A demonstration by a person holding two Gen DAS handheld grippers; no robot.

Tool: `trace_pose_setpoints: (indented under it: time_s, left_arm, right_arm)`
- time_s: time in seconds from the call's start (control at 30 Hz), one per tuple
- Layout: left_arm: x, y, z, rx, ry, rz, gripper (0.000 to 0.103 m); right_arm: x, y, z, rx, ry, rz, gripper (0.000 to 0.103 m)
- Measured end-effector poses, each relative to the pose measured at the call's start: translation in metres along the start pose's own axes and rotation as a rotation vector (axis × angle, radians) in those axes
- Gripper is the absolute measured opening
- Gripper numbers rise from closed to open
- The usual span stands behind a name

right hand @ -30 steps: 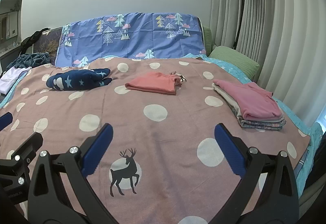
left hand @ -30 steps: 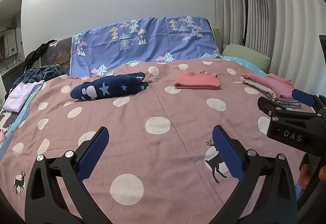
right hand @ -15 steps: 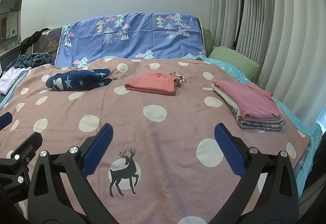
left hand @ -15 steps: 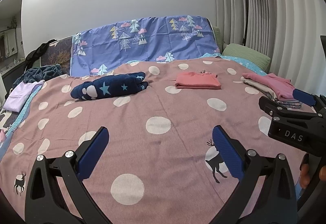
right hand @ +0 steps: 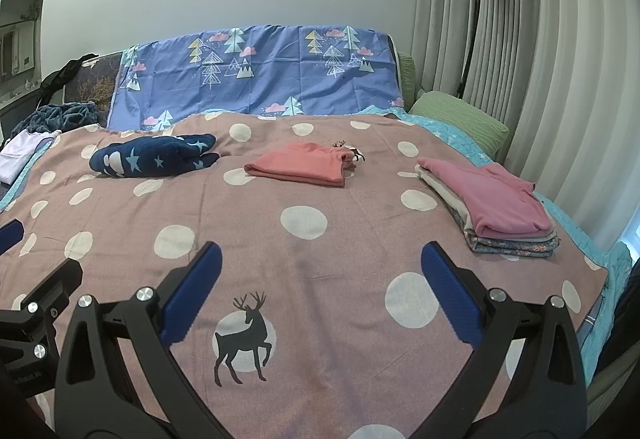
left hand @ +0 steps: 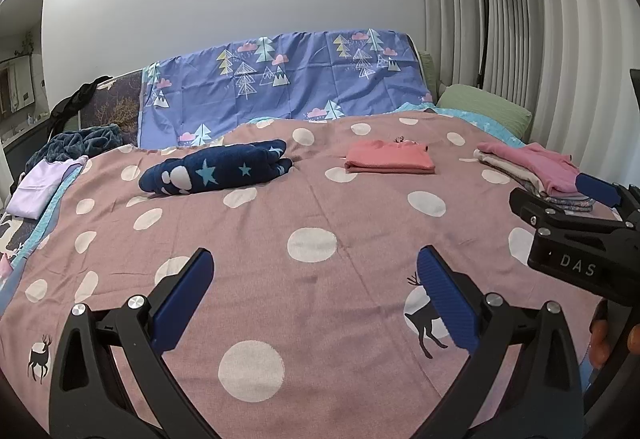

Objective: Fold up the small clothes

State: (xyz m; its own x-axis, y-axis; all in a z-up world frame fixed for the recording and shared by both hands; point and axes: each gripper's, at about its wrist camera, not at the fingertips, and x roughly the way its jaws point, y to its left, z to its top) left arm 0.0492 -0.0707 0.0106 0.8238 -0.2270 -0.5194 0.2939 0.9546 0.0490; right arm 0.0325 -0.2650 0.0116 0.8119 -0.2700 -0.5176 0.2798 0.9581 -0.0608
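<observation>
Both claws, your left claw (left hand: pixel 314 295) and right claw (right hand: pixel 320 291), hang released and empty over the bed (right hand: pixel 320 239), so take the soft, light navy star garment (left hand: pixel 216 169), lying far-left and apart, by its loose edge, I think.

Soft overhead glow, fisheye-warped edges

No visible change (only the slightest drift of both views over the bedspread (left hand: pixel 304 199)).
</observation>
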Motion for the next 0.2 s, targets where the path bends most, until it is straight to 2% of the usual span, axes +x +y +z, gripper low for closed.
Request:
trace_pose_setpoints:
  time_s: [0.2]
  left_arm:
    - [0.0015, 0.0013, -0.0033, -0.004, 0.008, 0.003, 0.102]
  right_arm:
    - [0.0012, -0.0025, -0.0003, 0.005, 0.000, 0.000, 0.101]
